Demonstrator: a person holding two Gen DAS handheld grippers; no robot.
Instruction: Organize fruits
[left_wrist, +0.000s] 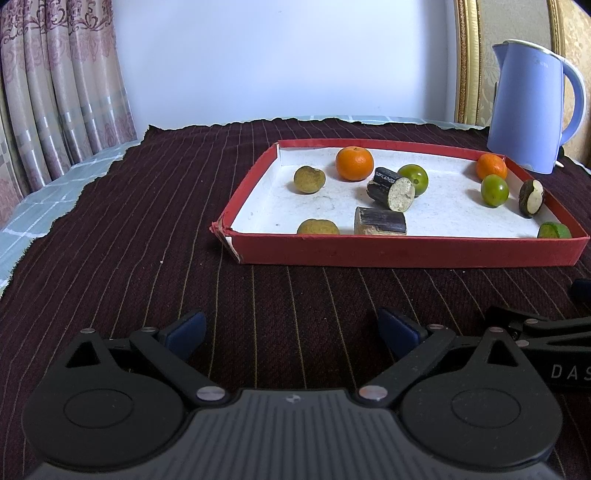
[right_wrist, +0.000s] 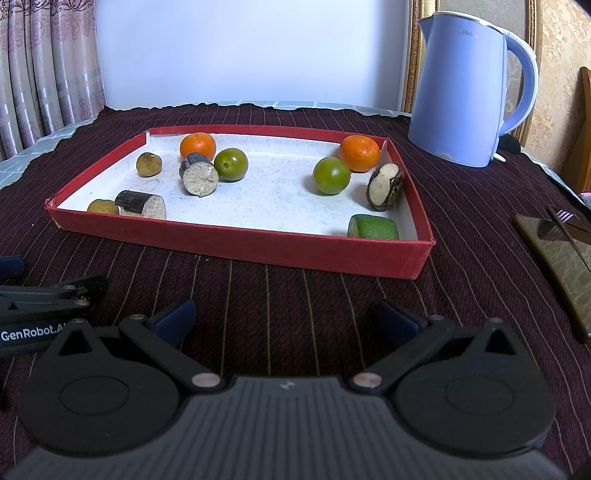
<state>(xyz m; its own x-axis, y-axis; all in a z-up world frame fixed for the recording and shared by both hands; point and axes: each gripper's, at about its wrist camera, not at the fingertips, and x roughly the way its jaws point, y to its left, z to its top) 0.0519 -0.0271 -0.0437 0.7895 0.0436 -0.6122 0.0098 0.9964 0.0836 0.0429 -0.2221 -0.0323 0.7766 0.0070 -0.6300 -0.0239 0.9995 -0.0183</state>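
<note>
A: Where is the fruit sitting right now?

B: All of it is lying loose in the red tray (right_wrist: 258, 247) on the striped cloth — two oranges (right_wrist: 197, 146), green fruits (right_wrist: 331, 175), small brownish ones (right_wrist: 149, 164) and dark cut cane-like pieces (right_wrist: 198, 174).

A: And the claws?

B: Both are hovering short of the tray. The left gripper (left_wrist: 291, 332) is standing spread wide with nothing between its pads, and the right gripper (right_wrist: 284, 319) is looking the same, empty.

A: How would you be taking hold?

B: I'm guessing the round fruits are light, smooth and apt to roll — so pinching across the middle, gently. The cut pieces are probably stiffer, with rough ends; gripping their flat sides seems safer.

A: Any writing?

B: The blue kettle (right_wrist: 461, 92) is showing "Midea". "GenRobot.A" is reading on the neighbouring gripper's arm, "DAS" in the other view.
</note>
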